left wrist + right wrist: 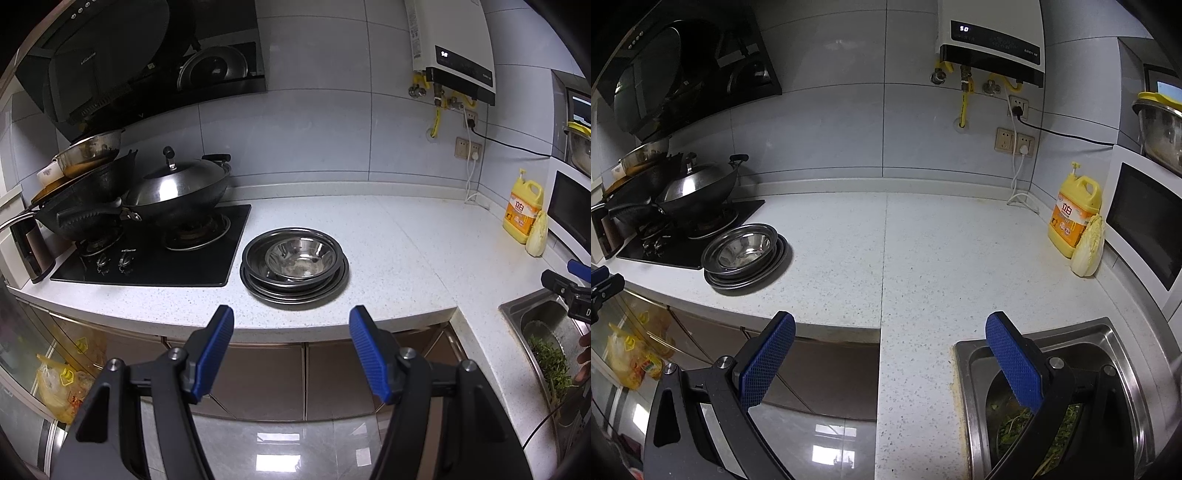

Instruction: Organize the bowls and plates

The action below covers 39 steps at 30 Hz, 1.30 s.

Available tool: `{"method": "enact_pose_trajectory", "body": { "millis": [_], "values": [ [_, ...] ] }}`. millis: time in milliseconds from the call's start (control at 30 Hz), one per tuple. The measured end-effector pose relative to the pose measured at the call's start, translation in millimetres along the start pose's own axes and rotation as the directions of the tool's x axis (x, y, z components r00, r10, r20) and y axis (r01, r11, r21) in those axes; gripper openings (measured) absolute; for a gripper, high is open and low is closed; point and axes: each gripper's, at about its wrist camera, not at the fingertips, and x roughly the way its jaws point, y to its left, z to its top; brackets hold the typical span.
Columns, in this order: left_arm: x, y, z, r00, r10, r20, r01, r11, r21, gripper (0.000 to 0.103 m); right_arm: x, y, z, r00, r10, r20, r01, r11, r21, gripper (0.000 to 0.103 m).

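A stack of steel plates (258,286) sits on the white counter (388,251) beside the stove, with a shiny steel bowl (301,258) nested on top. The stack also shows in the right wrist view (718,282), with the bowl (746,251) on it. My left gripper (291,321) is open and empty, held off the counter's front edge, in front of the stack. My right gripper (890,326) is open and empty, over the counter edge near the sink, well right of the stack.
A black gas stove (147,258) holds a lidded wok (177,192) and stacked pans (81,184). A yellow detergent jug (1073,210) and a cabbage (1087,247) stand by the microwave (1145,221). A steel sink (1078,387) holds greens. Wall sockets and a water heater are behind.
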Motion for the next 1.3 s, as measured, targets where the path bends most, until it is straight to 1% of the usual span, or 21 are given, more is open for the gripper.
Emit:
{"method": "enact_pose_trajectory", "body": {
  "millis": [833,933,1100,1300],
  "values": [
    [0.7,-4.2,-7.3,1.0,-0.005,-0.012,0.005,1.0,-0.001,0.063,2.8,1.2,-5.6,1.0,-0.007,-0.017,0.006,1.0,-0.012,0.102],
    [1.3,-4.9,-7.8,1.0,-0.015,-0.011,0.015,1.0,-0.002,0.063,2.9,0.2,-5.6,1.0,-0.009,-0.016,0.008,1.0,-0.012,0.102],
    [0.8,-7.9,-7.2,1.0,-0.015,-0.003,0.015,1.0,0.014,0.063,4.8,-1.7,-5.7,1.0,-0.011,-0.02,0.011,1.0,-0.014,0.102],
    [0.6,-7.8,-7.1,1.0,-0.017,-0.004,0.017,1.0,0.001,0.063,5.0,-1.4,-5.4,1.0,-0.011,-0.019,0.011,1.0,-0.019,0.102]
  ]
}}
